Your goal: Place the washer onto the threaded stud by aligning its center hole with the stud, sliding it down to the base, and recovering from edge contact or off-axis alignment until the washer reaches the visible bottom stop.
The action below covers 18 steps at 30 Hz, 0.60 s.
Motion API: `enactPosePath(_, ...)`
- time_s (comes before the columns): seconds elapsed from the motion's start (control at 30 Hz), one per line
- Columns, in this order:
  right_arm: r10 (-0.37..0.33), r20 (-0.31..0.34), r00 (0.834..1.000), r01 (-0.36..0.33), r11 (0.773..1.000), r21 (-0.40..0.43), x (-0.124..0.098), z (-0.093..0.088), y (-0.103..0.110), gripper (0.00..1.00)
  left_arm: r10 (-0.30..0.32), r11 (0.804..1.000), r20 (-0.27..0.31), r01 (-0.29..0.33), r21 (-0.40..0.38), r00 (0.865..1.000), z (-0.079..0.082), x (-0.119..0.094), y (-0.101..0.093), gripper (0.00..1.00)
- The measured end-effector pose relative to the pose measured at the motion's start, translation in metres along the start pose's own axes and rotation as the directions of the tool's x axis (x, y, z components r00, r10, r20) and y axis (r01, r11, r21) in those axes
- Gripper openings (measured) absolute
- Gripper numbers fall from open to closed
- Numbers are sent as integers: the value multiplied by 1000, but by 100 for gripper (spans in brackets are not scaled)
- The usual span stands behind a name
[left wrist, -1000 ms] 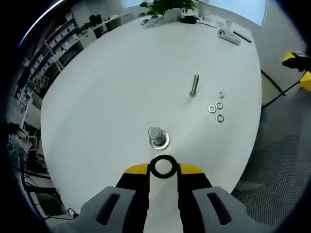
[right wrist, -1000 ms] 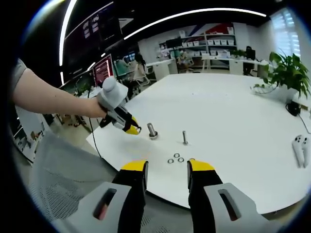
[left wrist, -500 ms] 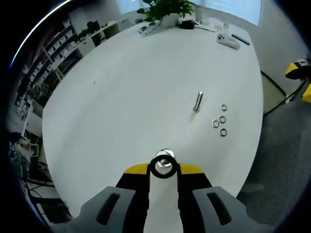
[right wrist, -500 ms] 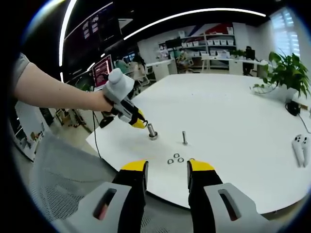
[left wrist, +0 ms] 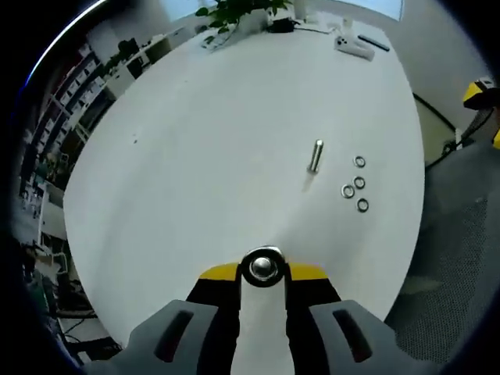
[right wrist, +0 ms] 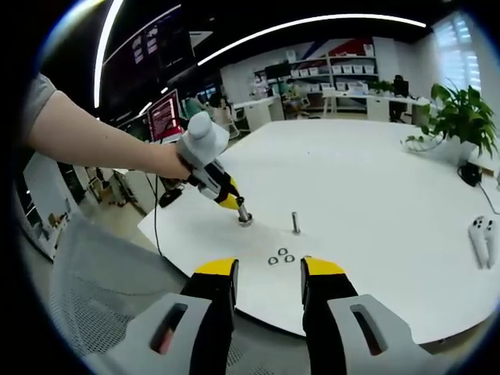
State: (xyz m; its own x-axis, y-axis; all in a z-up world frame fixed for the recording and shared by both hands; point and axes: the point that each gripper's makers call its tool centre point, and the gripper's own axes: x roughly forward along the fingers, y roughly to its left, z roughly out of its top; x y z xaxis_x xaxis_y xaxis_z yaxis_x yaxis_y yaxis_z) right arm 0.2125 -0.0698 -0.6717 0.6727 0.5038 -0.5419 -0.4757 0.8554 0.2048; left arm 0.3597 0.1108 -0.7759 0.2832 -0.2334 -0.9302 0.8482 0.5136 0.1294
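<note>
One washer [left wrist: 262, 268] sits clamped in the left tongs [left wrist: 262, 273], ringing the threaded stud [right wrist: 243, 211] top; right tongs [right wrist: 269, 268] hang apart at 6 o'clock off the counter [right wrist: 375, 203].

Left gripper [left wrist: 263, 271] pinches shut, pointing down; right gripper [right wrist: 269, 269] gapes, level

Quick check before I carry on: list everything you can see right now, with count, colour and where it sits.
Round white table: one, holds everything below.
Dark metal ring washer: one, in the left tool, over a silver stud top.
Bare silver threaded stud: one, upright mid-table.
Loose silver washers: four, clustered beside the bare stud.
Green potted plant: one, far table edge.
White handheld controller: at least one, table edge.
Left tool: yellow-tipped, shut on the washer.
Right tool: yellow-tipped, open, holding nothing.
Person's arm: holding the left tool.
</note>
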Motion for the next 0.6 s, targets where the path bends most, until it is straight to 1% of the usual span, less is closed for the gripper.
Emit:
enactPosePath(0.2, -5, 1, 1000, 5, 1000, -2, 0, 0, -1, 34, -11, 1000, -32, 12, 19, 999, -2, 11, 0, 19)
enactPosePath(0.3, -5, -2, 1000, 5, 1000, -3, 0, -1, -1, 34, -15, 999, -55, 17, 32, 998, -5, 17, 0, 19)
enactPosePath(0.6, -12, -12, 1000, 12, 1000, -9, 1, -2, -3, 34, -30, 999, -89, 34, 38, 996, -10, 32, -1, 19)
